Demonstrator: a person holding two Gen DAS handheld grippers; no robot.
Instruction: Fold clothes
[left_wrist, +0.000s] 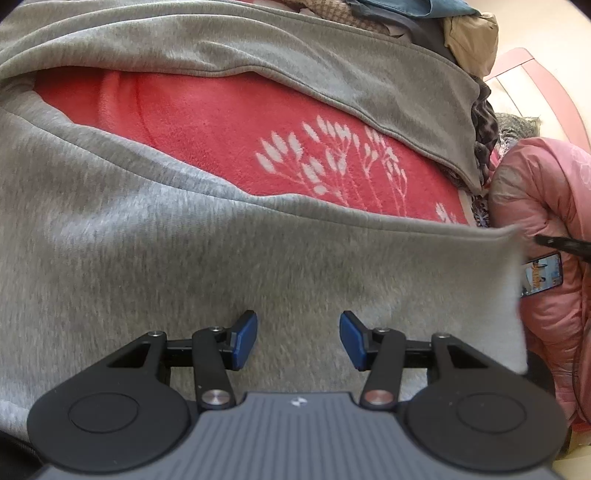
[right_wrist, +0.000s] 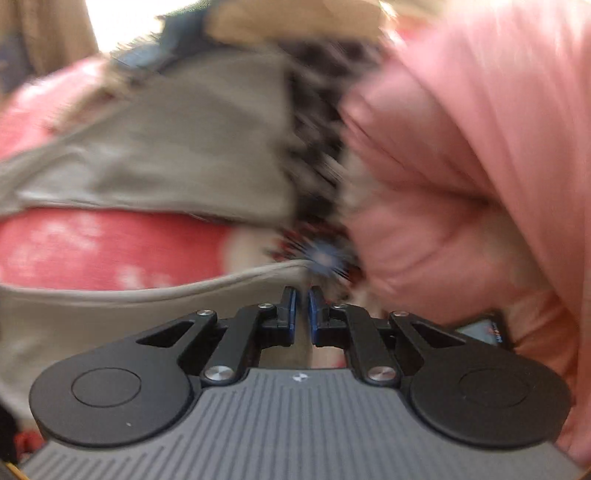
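Note:
A grey fleece garment (left_wrist: 147, 258) lies spread on a red blanket with white leaf prints (left_wrist: 221, 129), and a second grey fold (left_wrist: 258, 48) lies across the back. My left gripper (left_wrist: 298, 332) hovers low over the near grey panel, its blue pads (left_wrist: 245, 338) wide apart and open, with nothing pinched. The right wrist view is motion-blurred. There the garment's hem (right_wrist: 147, 291) runs straight into my right gripper (right_wrist: 303, 295), which is shut, with a thin strip of grey cloth between the pads. The garment's right corner (left_wrist: 513, 236) stands lifted.
A pink quilted cover (left_wrist: 546, 192) (right_wrist: 480, 147) bulges at the right, with a lit phone (left_wrist: 543, 273) lying on it. A pile of mixed clothes (left_wrist: 469, 40) sits at the back right. A dark patterned fabric (right_wrist: 317, 147) lies between the grey garment and the pink cover.

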